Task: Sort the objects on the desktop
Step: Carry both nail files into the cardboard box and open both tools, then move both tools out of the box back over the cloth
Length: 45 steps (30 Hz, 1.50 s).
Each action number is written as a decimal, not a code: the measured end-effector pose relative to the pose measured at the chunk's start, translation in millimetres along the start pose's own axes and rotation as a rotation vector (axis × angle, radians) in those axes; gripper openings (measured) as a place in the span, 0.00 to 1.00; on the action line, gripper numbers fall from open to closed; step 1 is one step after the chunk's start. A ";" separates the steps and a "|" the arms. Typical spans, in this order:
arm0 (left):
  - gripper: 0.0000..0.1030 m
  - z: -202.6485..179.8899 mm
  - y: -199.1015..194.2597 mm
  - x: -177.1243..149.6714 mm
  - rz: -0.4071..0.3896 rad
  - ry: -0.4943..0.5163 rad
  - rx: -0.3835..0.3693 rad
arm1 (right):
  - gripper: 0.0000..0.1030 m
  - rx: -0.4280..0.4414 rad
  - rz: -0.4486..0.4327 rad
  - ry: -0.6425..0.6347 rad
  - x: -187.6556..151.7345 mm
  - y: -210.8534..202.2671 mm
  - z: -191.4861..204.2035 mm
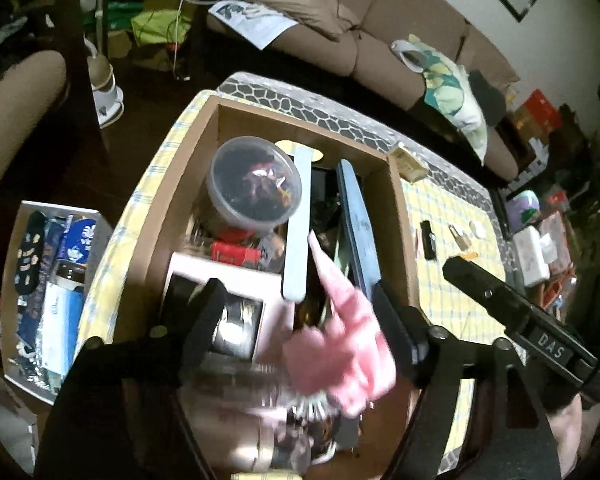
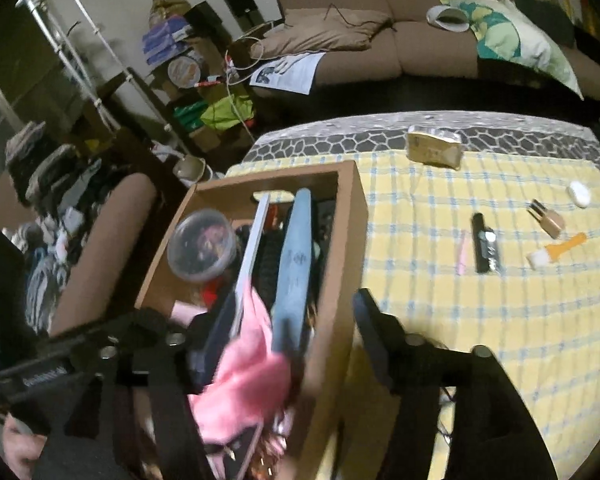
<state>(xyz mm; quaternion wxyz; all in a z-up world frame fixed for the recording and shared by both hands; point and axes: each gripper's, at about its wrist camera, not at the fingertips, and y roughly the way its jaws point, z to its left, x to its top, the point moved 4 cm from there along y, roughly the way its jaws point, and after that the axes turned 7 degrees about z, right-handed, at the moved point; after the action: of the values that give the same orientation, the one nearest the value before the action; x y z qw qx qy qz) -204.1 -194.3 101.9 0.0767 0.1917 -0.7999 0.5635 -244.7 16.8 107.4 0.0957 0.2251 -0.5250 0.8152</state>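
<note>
A brown cardboard box [image 1: 400, 200] [image 2: 352, 216] stands on the yellow checked tablecloth [image 2: 440, 300], full of things: a clear round tub [image 1: 254, 182] [image 2: 202, 246], a blue flat case [image 1: 358, 224] [image 2: 296, 264], a pale strip [image 1: 298, 224]. A blurred pink comb [image 1: 340, 320] [image 2: 248, 364] is over the box between the jaws of both grippers. My left gripper [image 1: 300, 304] is open over the box. My right gripper [image 2: 276, 320] is open at the box's near corner. On the cloth lie a black tube [image 2: 485, 244], a pink stick [image 2: 461, 254], a foundation bottle [image 2: 548, 218], an orange brush [image 2: 558, 250].
A tan packet [image 2: 434, 146] and a white round piece [image 2: 579, 194] lie near the table's far side. A brown sofa [image 2: 380, 36] with a cushion [image 2: 512, 36] stands behind. A grey bin of clutter [image 1: 48, 292] sits on the floor left of the table.
</note>
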 end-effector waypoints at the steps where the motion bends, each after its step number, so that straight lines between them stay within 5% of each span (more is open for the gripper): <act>1: 0.76 -1.6 -4.3 -5.8 -0.003 0.007 0.011 | 0.75 -0.006 0.002 -0.006 -6.8 -5.7 1.3; 7: 1.00 -1.0 -19.5 -42.4 0.009 0.007 0.066 | 0.96 -0.096 -0.034 -0.064 -44.9 -42.7 8.9; 9: 1.00 -4.2 -27.4 -55.8 0.000 0.019 0.071 | 1.00 -0.135 -0.049 -0.088 -55.9 -53.5 11.1; 20: 1.00 -50.8 -55.8 -116.5 -0.030 0.096 0.026 | 1.00 -0.156 -0.065 -0.119 -112.3 -101.9 5.2; 33: 1.00 -100.9 -27.9 -207.3 -0.047 0.281 -0.044 | 1.00 -0.160 -0.065 -0.049 -177.5 -112.4 -85.7; 45: 0.99 -138.2 -8.3 -188.5 -0.096 0.439 -0.087 | 0.91 -0.113 -0.052 -0.031 -171.1 -60.8 -124.6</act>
<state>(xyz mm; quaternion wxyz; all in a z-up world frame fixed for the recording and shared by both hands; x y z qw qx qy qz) -41.3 -26.6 94.1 0.2839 0.0985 -0.7775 0.5524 -103.4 168.7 33.5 0.1212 0.2454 -0.5658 0.7778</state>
